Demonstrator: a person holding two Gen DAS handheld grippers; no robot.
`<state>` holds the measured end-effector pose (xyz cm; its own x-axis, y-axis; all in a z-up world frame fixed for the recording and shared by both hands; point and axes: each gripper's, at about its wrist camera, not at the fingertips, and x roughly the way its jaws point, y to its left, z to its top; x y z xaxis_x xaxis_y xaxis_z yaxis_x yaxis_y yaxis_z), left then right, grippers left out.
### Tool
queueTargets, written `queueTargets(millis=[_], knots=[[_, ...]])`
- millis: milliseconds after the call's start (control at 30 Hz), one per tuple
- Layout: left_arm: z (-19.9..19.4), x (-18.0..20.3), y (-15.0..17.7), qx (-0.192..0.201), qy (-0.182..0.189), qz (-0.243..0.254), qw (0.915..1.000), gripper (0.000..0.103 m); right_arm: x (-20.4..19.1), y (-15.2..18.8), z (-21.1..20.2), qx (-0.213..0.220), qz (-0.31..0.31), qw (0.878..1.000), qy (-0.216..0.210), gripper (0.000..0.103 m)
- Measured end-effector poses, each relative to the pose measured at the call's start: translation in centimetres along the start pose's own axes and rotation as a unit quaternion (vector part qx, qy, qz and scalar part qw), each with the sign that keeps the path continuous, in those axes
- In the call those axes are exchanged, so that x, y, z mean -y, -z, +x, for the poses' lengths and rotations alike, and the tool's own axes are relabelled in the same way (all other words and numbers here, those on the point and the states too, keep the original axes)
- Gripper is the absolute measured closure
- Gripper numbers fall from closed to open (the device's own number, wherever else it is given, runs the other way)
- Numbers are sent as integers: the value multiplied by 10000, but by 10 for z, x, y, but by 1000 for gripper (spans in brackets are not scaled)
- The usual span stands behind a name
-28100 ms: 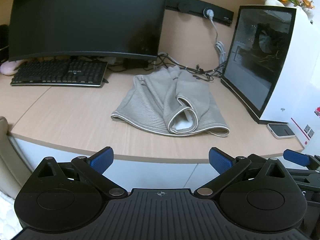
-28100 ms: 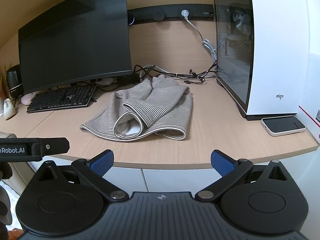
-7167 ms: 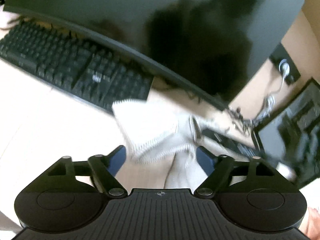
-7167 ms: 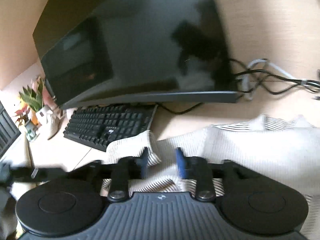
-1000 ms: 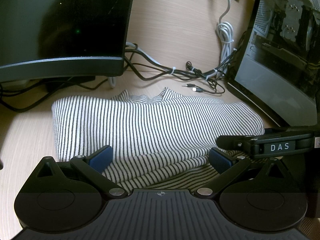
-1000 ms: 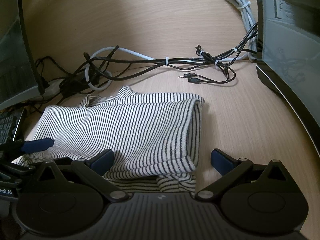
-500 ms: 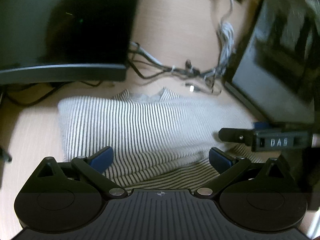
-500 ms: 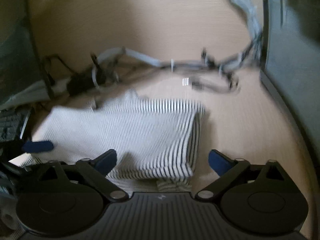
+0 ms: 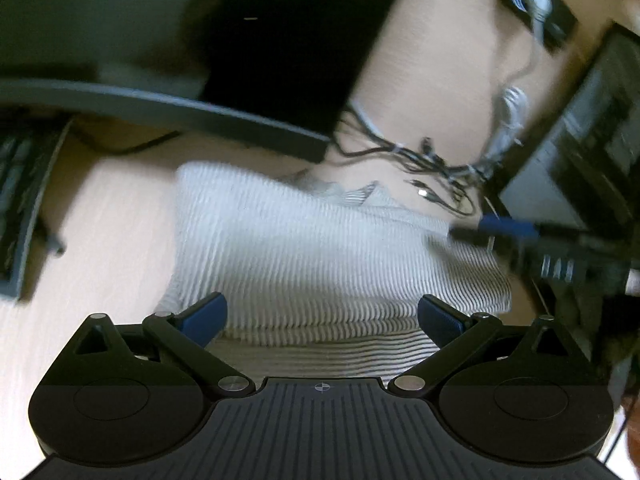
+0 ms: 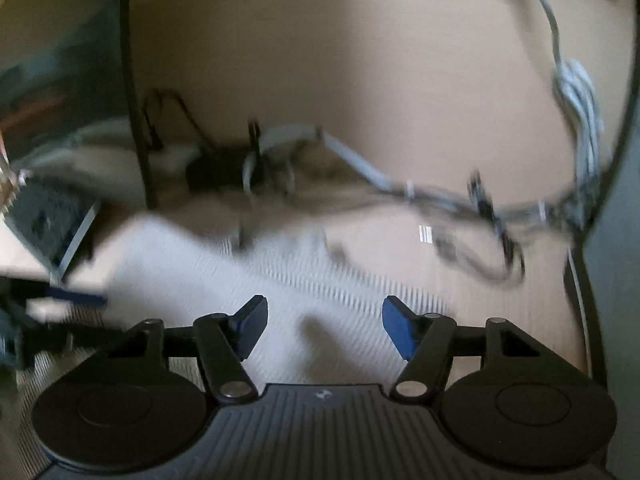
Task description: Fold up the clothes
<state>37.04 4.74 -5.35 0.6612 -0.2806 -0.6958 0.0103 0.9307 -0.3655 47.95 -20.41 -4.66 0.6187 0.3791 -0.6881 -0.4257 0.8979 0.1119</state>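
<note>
Meanwhile, the striped garment (image 9: 320,256) was left folded in layers on the bench (image 9: 104,216) before the monitor (image 9: 200,60), while the left gripper (image 9: 322,316) was kept spread and the right gripper (image 10: 324,326) had been narrowed somewhat, empty, suggesting folding nearly done.

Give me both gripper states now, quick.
Left gripper: open, holding nothing, above the striped garment.
Right gripper: open, holding nothing.

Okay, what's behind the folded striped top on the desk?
Behind the striped top lies a tangle of cables, with the monitor to its left. The desk under the top is covered.
</note>
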Motion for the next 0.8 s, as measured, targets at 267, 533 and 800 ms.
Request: queueTargets(millis=[267, 533, 800], knots=[[-39, -4, 7, -71, -859, -257, 9959, 0, 18, -43, 67, -155, 354, 9988, -293, 54], [-66, -8, 14, 8, -1055, -204, 9942, 0, 8, -32, 61, -168, 392, 9973, -605, 93], [-92, -24, 10, 283, -562, -92, 9980, 0, -16, 0, -54, 248, 532, 9916, -1156, 94]])
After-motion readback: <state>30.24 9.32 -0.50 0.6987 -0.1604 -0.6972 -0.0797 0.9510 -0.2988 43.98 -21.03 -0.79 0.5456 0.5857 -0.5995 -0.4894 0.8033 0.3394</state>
